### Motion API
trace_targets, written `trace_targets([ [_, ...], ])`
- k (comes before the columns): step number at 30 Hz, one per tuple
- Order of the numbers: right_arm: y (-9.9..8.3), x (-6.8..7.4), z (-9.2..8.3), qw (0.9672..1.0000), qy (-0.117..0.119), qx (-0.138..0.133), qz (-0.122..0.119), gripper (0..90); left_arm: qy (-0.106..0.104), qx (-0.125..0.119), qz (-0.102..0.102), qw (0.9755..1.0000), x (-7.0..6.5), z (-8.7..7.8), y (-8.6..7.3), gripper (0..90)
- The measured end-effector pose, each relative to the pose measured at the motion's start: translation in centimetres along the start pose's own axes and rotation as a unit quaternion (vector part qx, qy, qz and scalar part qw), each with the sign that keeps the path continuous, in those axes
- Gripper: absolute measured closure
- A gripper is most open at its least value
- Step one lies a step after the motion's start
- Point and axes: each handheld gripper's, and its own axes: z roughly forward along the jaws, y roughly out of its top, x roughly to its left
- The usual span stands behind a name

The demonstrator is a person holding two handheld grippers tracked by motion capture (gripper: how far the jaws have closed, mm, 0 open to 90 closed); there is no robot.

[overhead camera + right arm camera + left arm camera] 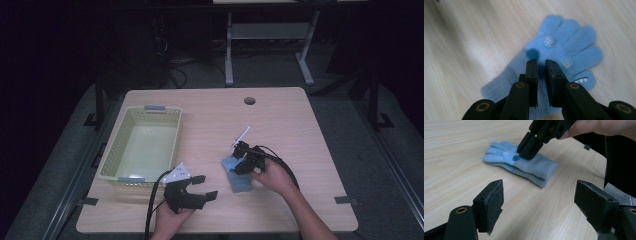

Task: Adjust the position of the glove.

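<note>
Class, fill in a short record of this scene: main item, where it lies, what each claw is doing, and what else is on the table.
Main item: light blue glove
Place: flat on the wooden table
Right claw: shut, tips pressed down on the glove
Left claw: open, holding nothing, apart from the glove
Also there: pale green basket at the table's left, white stick-like item beyond the glove

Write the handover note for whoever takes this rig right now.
Right gripper: jaws nearly shut, tips down on the blue glove; a pinch of the fabric is likely, not certain.
Left gripper: jaws open, nothing in them, facing the glove.
Glove lies flat on the table, right of the green basket.
Done: glove reached. Left: lift it, probably into the basket.
</note>
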Motion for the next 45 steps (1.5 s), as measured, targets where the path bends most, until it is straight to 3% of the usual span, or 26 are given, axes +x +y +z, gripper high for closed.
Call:
trace_targets([
  [5, -0.5, 0.0, 0.7, 1.0, 0.002, -0.003, 0.007, 78.0, 0.0, -0.002, 0.0, 1.0, -0.2, 0.1, 0.0, 23.3],
  [11, -1.0, 0.1, -0.8, 0.9992, 0.004, -0.037, 0.017, 67.5, -0.001, 0.002, 0.001, 1.0, -0.2, 0.4, -0.1, 23.3],
  [13, -1.3, 0.0, -1.6, 0.9974, 0.011, -0.061, 0.038, 57.8, -0.001, 0.003, -0.001, 1.0, -0.2, 0.5, -0.2, 23.3],
  [14, -1.3, 0.0, -1.6, 0.9974, 0.011, -0.061, 0.038, 57.8, -0.001, 0.003, -0.001, 1.0, -0.2, 0.5, -0.2, 23.2],
  [16, -2.0, -0.3, -1.9, 0.9953, 0.017, -0.075, 0.059, 49.0, -0.001, 0.002, -0.007, 1.0, -0.2, 0.6, -0.2, 23.3],
  [24, -3.6, -0.6, -2.3, 0.9916, 0.014, -0.095, 0.087, 39.8, -0.002, 0.005, -0.02, 0.9998, -0.1, 1.2, 0.0, 23.3],
  [26, -4.3, -0.6, -2.6, 0.9889, 0.014, -0.106, 0.103, 36.8, -0.005, 0.008, -0.033, 0.9994, -0.2, 1.6, 0.3, 23.3],
  [30, -4.8, -0.4, -2.9, 0.9866, 0.013, -0.117, 0.114, 36.0, -0.004, 0.008, -0.044, 0.999, -0.3, 2.0, 0.7, 23.3],
  [32, -5.2, -0.3, -3.1, 0.9848, 0.013, -0.124, 0.121, 34.9, 0.005, 0.004, -0.061, 0.9981, -0.5, 2.4, 1.0, 23.7],
  [35, -5.5, -0.3, -3.2, 0.9834, 0.012, -0.128, 0.128, 34.9, 0.011, 0.004, -0.067, 0.9977, -0.5, 2.7, 1.3, 23.7],
  [38, -6.1, -0.5, -3.2, 0.9807, 0.013, -0.133, 0.143, 34.3, 0.015, 0.002, -0.094, 0.9954, -0.3, 3.3, 1.6, 23.5],
  [40, -6.2, -0.6, -3.2, 0.98, 0.013, -0.135, 0.146, 34.3, 0.017, 0.004, -0.1, 0.9948, -0.2, 3.5, 1.6, 22.8],
  [41, -6.5, -0.6, -3.0, 0.9781, 0.014, -0.136, 0.157, 34.5, 0.019, 0.006, -0.106, 0.9942, -0.1, 3.7, 1.7, 22.6],
  [45, -7.0, -0.6, -2.5, 0.9761, 0.02, -0.134, 0.17, 35.6, 0.024, 0.032, -0.12, 0.9919, -0.2, 5.2, 2.0, 23.2],
])
